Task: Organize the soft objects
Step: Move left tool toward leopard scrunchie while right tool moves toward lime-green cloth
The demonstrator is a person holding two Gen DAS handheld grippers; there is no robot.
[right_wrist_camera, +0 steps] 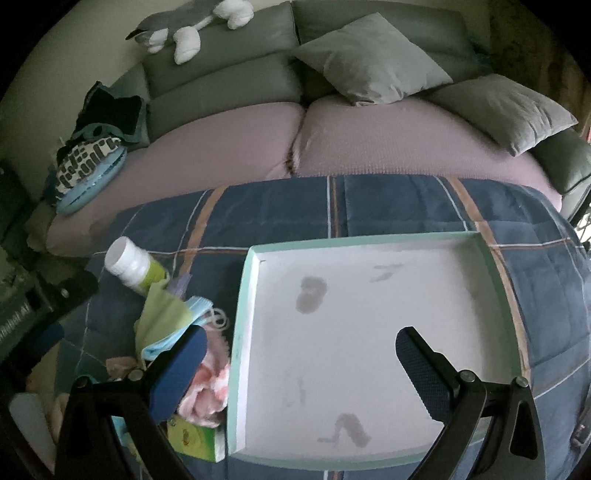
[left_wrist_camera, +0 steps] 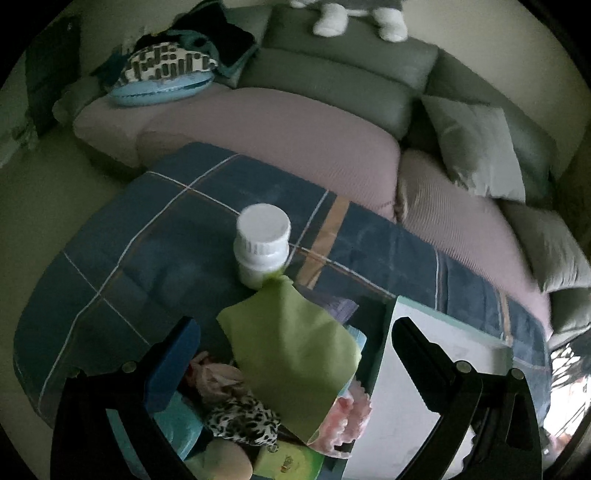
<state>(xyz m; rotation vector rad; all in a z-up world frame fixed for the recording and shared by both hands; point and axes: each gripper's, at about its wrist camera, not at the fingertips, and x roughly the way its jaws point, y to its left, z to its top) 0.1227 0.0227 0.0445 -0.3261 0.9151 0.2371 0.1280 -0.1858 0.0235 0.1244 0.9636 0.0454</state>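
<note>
A pile of soft things lies on the blue plaid cloth left of a white tray (right_wrist_camera: 369, 295) with a mint rim. On top is a green cloth (left_wrist_camera: 295, 354), also seen in the right wrist view (right_wrist_camera: 164, 308). Under it lie a pink frilly cloth (left_wrist_camera: 347, 417), a leopard-print piece (left_wrist_camera: 243, 424) and a light blue face mask (right_wrist_camera: 199, 306). My left gripper (left_wrist_camera: 295, 332) is open, its fingers either side of the green cloth. My right gripper (right_wrist_camera: 299, 339) is open and empty over the tray's left part.
A white bottle (left_wrist_camera: 262, 243) stands just beyond the pile. A green tissue pack (right_wrist_camera: 195, 439) lies by the tray's left edge. A grey and mauve sofa (right_wrist_camera: 406, 147) with cushions, a plush toy (right_wrist_camera: 184, 26) and folded fabrics stands behind the table.
</note>
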